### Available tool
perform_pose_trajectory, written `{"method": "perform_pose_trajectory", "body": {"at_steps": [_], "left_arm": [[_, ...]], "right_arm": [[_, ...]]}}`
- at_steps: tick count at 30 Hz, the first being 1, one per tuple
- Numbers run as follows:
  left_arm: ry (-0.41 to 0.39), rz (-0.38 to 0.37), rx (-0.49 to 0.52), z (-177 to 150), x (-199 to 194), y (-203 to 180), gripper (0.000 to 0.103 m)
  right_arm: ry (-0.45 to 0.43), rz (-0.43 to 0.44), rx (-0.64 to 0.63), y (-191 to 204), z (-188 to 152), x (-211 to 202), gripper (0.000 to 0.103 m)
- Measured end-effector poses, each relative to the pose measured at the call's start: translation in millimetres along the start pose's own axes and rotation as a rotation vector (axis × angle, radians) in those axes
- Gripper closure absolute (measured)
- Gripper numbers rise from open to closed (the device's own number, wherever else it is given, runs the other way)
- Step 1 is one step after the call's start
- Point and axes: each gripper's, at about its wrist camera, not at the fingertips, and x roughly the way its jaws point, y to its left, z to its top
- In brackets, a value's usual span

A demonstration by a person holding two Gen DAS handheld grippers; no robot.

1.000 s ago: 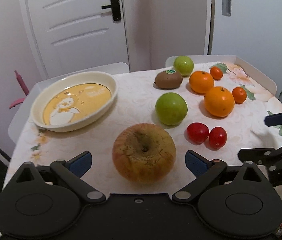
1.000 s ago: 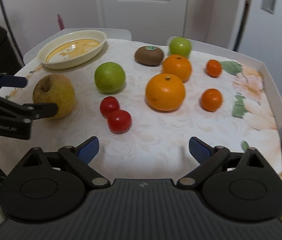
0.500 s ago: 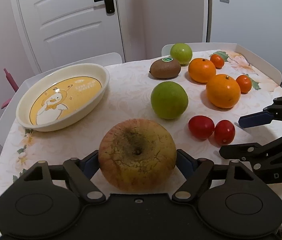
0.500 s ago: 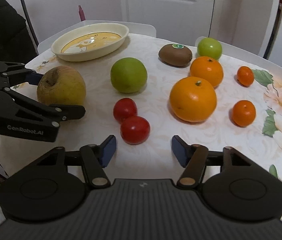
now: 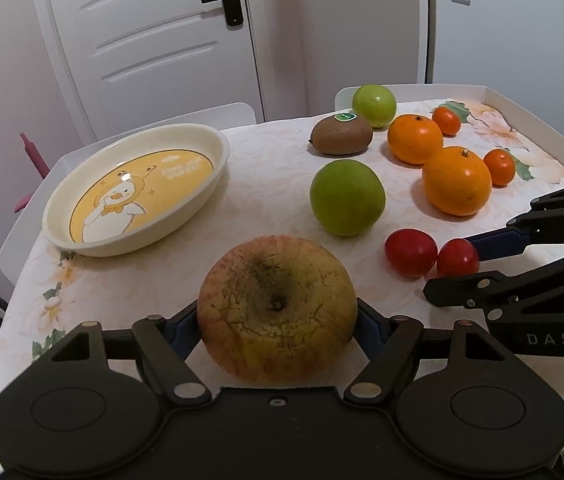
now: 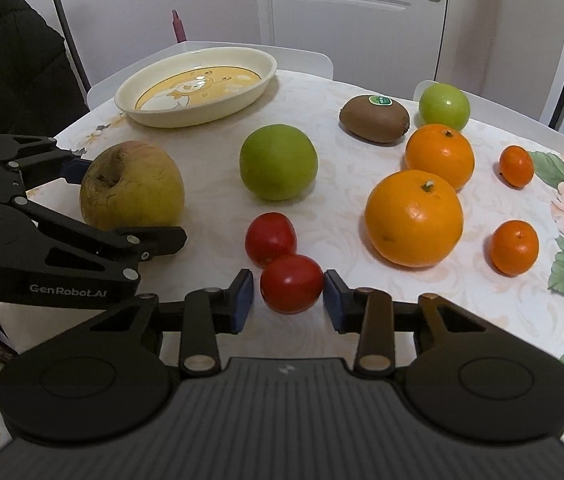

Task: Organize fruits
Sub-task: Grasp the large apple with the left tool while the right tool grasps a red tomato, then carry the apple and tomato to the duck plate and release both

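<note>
1. Russet-yellow apple [image 5: 277, 312] sits just in front of the duck-printed dish [image 5: 138, 190]; the left gripper [image 5: 277, 326] is closing, its blue pads pressed on the apple's sides, probably to carry it to that dish.
2. Right gripper [image 6: 287, 300] is closing round the nearer of 2 tomatoes [image 6: 291, 283], well right of the dish; a sliver of gap shows at the left pad.
3. Readable: "GenRobot.AI" and "DAS" on the gripper bodies. The kiwi's [image 6: 375, 118] green sticker is too small to read.
</note>
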Motion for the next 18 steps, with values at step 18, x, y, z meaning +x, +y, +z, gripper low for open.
{"method": "perform_pose_trajectory", "body": {"at_steps": [18], "left_arm": [[0.005,0.076,-0.116,3,-40,18,0.024]], "right_arm": [[-0.025,0.018,-0.019,-1,19,-32,0.055]]}}
